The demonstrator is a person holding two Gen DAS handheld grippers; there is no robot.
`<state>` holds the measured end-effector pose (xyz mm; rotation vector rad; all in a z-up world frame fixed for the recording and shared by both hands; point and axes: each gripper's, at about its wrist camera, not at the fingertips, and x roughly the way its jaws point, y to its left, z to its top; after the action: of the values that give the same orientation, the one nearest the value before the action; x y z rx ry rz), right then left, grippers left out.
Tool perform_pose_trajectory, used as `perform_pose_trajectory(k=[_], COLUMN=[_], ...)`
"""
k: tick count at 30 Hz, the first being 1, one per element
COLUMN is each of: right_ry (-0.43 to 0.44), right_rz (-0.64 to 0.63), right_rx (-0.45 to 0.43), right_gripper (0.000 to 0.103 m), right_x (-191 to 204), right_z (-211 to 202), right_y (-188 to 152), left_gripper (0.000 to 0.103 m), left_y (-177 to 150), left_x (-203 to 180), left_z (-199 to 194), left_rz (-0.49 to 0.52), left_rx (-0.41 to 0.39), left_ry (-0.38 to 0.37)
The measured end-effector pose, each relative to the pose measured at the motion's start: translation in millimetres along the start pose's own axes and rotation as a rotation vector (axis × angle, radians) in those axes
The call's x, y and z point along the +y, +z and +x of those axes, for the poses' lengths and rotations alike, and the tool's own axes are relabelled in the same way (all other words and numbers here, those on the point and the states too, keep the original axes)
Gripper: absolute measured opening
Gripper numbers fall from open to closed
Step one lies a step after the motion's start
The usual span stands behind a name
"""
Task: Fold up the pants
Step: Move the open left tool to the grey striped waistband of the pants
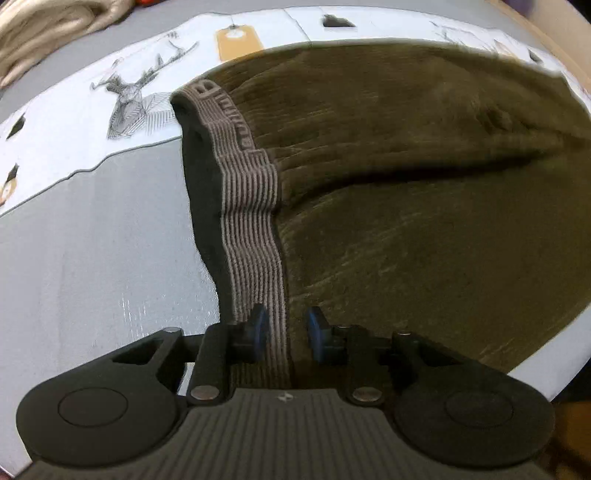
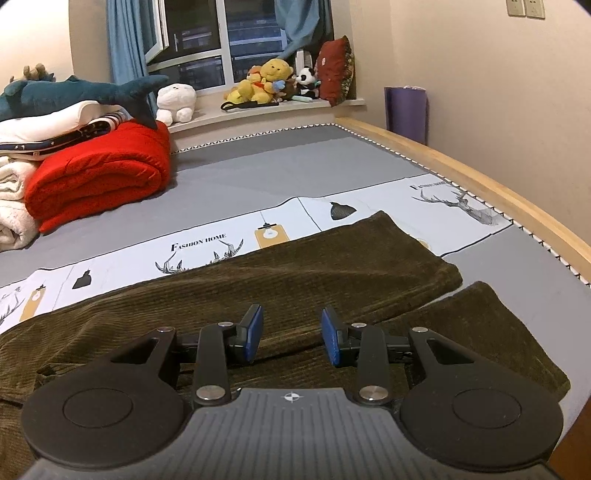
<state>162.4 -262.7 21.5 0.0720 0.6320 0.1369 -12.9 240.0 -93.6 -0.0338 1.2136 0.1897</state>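
Note:
Olive corduroy pants (image 2: 295, 266) lie spread across the grey bed sheet (image 2: 277, 173), with the two legs pointing right and the nearer leg (image 2: 480, 332) by the bed's edge. In the left wrist view the pants (image 1: 406, 221) fill the right side, and their ribbed grey waistband (image 1: 255, 206) runs down between the blue pads. My left gripper (image 1: 286, 326) is shut on that waistband, whose edge stands raised off the sheet (image 1: 92, 258). My right gripper (image 2: 291, 334) hovers open over the pants near the crotch, with nothing between its fingers.
A rolled red quilt (image 2: 99, 177) and white blankets (image 2: 11, 218) with a plush shark (image 2: 74, 92) are stacked at the far left. The wooden bed frame (image 2: 480, 177) curves along the right. Plush toys (image 2: 266, 81) sit on the window sill. A cream blanket (image 1: 48, 26) lies beyond the waistband.

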Motion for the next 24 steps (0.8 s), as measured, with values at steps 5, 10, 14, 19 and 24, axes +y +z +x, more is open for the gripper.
perform_pose_trajectory(k=[5,10,14,19,24], right_ry=[-0.002,-0.003,-0.001,0.010,0.017], right_rz=[-0.003,0.022,0.030,-0.005,-0.047], right_rx=[-0.007,-0.012,-0.012,-0.008,-0.006], right_gripper=[0.040,0.040,0.040,0.041,0.041], right_x=[-4,-11,-12,-4,4], right_z=[-4,-6,-5,-4,-3], right_y=[-1,0,-1,-1,-2], left_gripper=[0.043,0.051,0.058,0.065,0.066], left_y=[7,13,23,26,32], left_x=[-7,-10,-10,-9,-8], left_z=[-15,-29,-37,-50,-50], left_rz=[-0.022,-0.054,-0.061,-0.106,-0.120], left_rx=[-0.076,-0.173,-0.278,-0.409,-0.412], left_ry=[-0.015,-0.025,0.011,0.049,0.071])
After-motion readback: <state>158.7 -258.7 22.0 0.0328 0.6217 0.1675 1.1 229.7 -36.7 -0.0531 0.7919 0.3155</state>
